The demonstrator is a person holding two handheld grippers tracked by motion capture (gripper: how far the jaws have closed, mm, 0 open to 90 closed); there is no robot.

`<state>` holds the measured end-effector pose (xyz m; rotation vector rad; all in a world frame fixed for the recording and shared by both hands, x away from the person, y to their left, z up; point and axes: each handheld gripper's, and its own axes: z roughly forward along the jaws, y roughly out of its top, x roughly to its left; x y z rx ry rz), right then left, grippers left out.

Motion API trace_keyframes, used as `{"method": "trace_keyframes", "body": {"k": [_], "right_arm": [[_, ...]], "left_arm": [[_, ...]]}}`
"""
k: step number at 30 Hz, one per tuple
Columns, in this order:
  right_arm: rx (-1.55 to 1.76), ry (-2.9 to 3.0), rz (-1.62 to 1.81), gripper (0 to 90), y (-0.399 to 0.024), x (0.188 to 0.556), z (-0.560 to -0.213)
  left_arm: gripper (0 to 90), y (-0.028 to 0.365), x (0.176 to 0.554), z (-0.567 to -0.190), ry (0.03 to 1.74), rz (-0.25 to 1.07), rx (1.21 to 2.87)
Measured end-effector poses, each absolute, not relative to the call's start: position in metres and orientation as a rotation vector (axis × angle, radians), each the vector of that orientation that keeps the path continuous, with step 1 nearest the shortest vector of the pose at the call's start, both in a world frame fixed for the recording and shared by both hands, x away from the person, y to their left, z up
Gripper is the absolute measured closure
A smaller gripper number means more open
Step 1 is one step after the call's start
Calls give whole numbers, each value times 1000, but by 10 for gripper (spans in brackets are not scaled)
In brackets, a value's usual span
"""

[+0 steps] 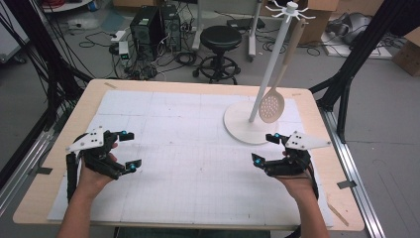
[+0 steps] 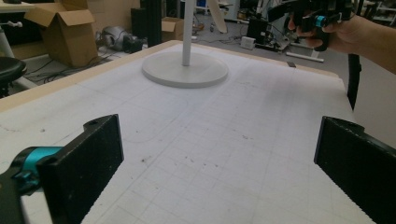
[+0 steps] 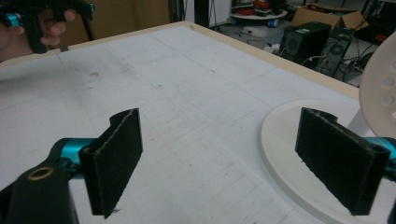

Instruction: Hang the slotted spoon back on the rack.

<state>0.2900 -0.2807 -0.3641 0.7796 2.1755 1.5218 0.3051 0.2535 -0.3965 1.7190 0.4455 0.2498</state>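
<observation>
High view: left gripper (image 1: 129, 150) near the table's (image 1: 198, 85) left edge, jaws wide apart, nothing between them. Right gripper (image 1: 265, 148) near the right edge, jaws likewise spread wide and empty, tips aimed toward the middle of the white mat (image 1: 188, 148). Rack (image 1: 267, 74) just beyond the right gripper, round base (image 1: 237, 126) resting on the mat toward the far right corner, white pole leaning up to a ring of hooks. Spoon (image 1: 272, 105) hanging from a hook on a long pale handle, slotted bowl dangling low over the base, above and just past the right gripper's far jaw, not touching it. Left gripper well apart from both rack and spoon, across the mat.

Left gripper view: two black pads (image 2: 88, 163) standing wide at either side, bare mat between. Base and pole ahead near the far edge; right hand (image 2: 345, 32) with its gripper at the upper right.

Right gripper view: pads (image 3: 116, 154) wide apart over the mat, the right-hand pad in front of the base's rim. Edge of the spoon bowl (image 3: 380, 93), holes visible, at the right border, higher than that pad and clear of it. Left hand (image 3: 28, 32) with its gripper at the upper left, near the table's far edge in this view.
</observation>
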Motion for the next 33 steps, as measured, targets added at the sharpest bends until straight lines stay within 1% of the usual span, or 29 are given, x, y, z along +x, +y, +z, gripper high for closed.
{"method": "trace_keyframes", "body": {"k": [8,10,11,12,22,33], "right_arm": [[795,2171,1553,99,-282,291,-367],[804,2178,1544,62,-282,292,-369],[813,2185,1542,22,-282,293,-370],[817,2187,1542,18,-281,294,-371],[827,2217,1518,18,-277,297,-380],[817,2235,1509,18,-273,298,-381]], "left_arm": [[18,253,305,-397,447,245,1717],[18,253,305,-397,446,244,1717],[18,253,305,-397,445,245,1718],[18,253,305,-397,445,244,1718],[18,246,306,-402,435,221,1742],[19,246,306,-402,436,221,1744]]}}
